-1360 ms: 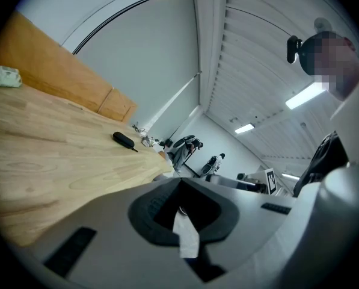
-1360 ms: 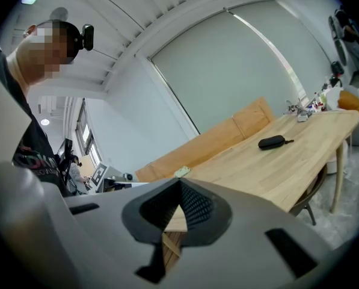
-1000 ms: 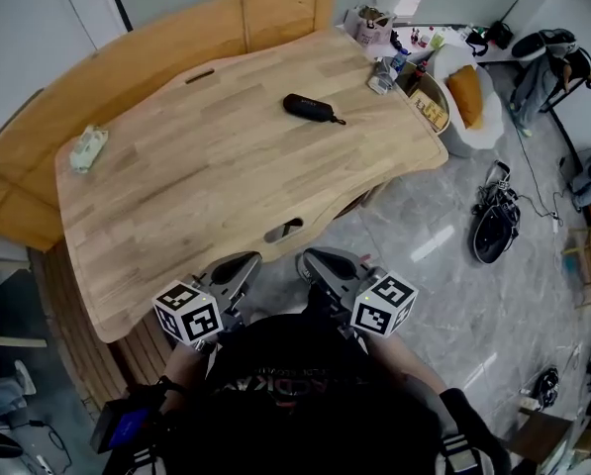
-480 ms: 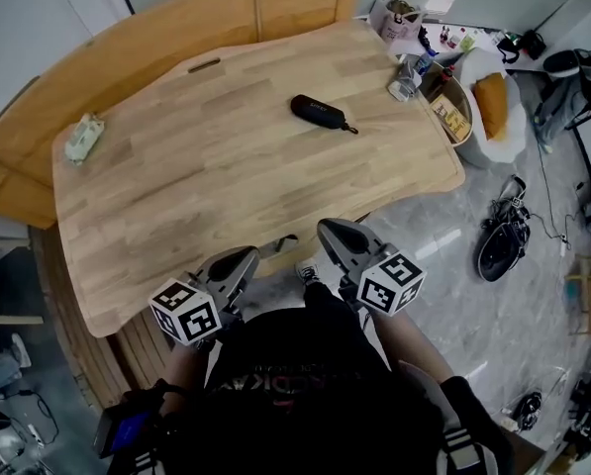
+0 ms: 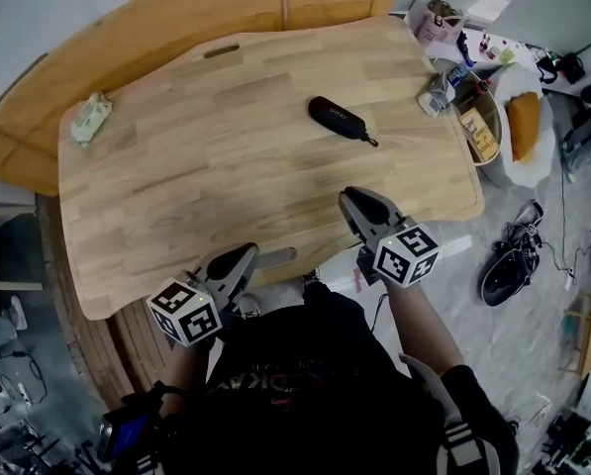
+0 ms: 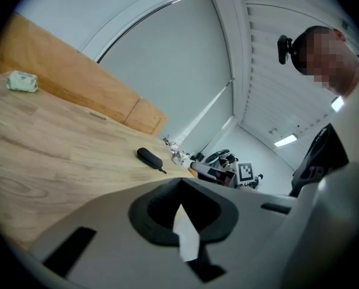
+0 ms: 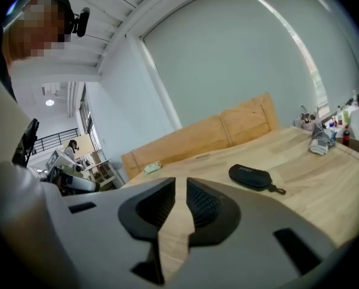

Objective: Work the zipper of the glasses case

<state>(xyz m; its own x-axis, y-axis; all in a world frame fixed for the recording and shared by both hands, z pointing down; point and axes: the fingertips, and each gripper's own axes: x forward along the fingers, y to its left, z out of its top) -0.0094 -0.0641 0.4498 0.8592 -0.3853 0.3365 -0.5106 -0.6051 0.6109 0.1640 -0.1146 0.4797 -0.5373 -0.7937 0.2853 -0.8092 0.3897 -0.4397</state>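
The black glasses case (image 5: 337,118) lies zipped shut on the wooden table (image 5: 196,166), far right of centre, its pull strap (image 5: 371,142) pointing right. It also shows in the left gripper view (image 6: 148,157) and the right gripper view (image 7: 250,176). My right gripper (image 5: 359,201) hovers over the table's near edge, well short of the case; its jaws are opening with a narrow gap and nothing between them (image 7: 180,185). My left gripper (image 5: 246,258) sits at the near edge, shut and empty (image 6: 180,188).
A small green-and-white packet (image 5: 89,119) lies at the table's far left. A wooden bench (image 5: 176,18) runs behind the table. Bottles and clutter (image 5: 443,87) crowd the far right corner, beside a bin (image 5: 483,122) and a white bag (image 5: 525,127) on the floor.
My right gripper has moved forward from in front of my body to over the table's near edge, toward the case. The left gripper has hardly moved.
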